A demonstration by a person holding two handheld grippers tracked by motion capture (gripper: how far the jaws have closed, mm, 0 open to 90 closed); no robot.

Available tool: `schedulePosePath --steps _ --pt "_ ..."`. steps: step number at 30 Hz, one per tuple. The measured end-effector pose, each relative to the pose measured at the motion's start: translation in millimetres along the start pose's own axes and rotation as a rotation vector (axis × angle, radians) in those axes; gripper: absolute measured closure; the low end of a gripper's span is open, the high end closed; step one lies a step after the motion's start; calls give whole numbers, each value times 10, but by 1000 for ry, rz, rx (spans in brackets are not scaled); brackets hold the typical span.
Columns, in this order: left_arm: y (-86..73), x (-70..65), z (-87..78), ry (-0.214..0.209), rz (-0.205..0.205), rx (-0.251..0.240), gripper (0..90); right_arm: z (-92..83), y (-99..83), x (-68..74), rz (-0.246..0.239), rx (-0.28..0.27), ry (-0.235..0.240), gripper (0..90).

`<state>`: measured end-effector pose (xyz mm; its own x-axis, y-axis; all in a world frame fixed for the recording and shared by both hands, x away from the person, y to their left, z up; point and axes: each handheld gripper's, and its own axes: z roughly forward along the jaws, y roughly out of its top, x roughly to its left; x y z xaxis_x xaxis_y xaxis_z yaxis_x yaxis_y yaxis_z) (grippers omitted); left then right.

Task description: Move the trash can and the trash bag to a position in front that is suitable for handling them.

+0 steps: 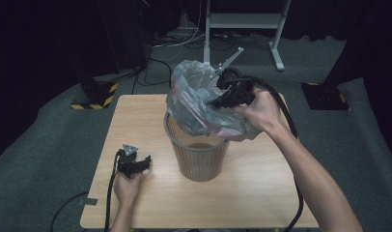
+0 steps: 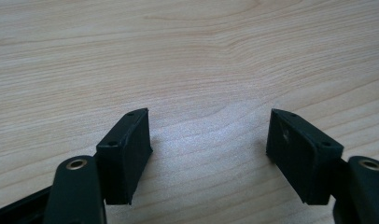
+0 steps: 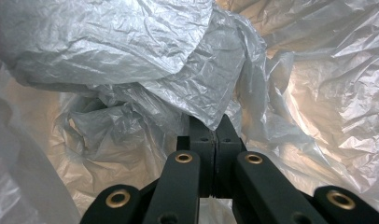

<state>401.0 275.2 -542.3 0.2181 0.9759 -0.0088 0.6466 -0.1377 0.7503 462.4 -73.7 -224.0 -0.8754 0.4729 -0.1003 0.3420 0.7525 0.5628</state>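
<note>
My right hand-held gripper (image 3: 214, 133) has its jaws pressed together on a fold of the thin, crinkly, silver-grey translucent plastic bin liner (image 1: 196, 96), so it's pinching the bag. In the right gripper view the film bunches up right above the fingertips and balloons out to both sides, all wrinkles and shine with warm light coming through it.

The bit that matters next: the bag hangs from the gripper down and toward 8 o'clock in the high view, and its lower end dips just inside the rim of the round grey slatted wastebasket (image 1: 200, 162). Most of the liner is up above the rim, puffed out, not seated in the basket yet. The basket stands upright mid-tabletop with its long axis vertical, so I reckon the bag has to go straight down into that opening. My right hand is clearly the closer one.

My left hand-held gripper (image 1: 134, 163) sits at about 9 o'clock from the basket, well apart from it, jaws spread with nothing between them, low over the bare pale woodgrain tabletop (image 2: 187, 60). Its pads (image 2: 127, 154) are matte black blocks. It'd probably need to come over to catch the opposite edge of the liner.
</note>
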Motion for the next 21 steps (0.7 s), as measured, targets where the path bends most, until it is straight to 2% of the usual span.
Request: schedulePosePath --steps 9,13,21 --pt "0 3 -2 -2 -1 1 307 214 15 50 -15 41 32 898" --pt "0 2 -2 -2 0 2 306 318 30 91 -27 75 46 898" --pt "0 0 -1 0 0 1 306 415 2 153 -67 132 54 898"
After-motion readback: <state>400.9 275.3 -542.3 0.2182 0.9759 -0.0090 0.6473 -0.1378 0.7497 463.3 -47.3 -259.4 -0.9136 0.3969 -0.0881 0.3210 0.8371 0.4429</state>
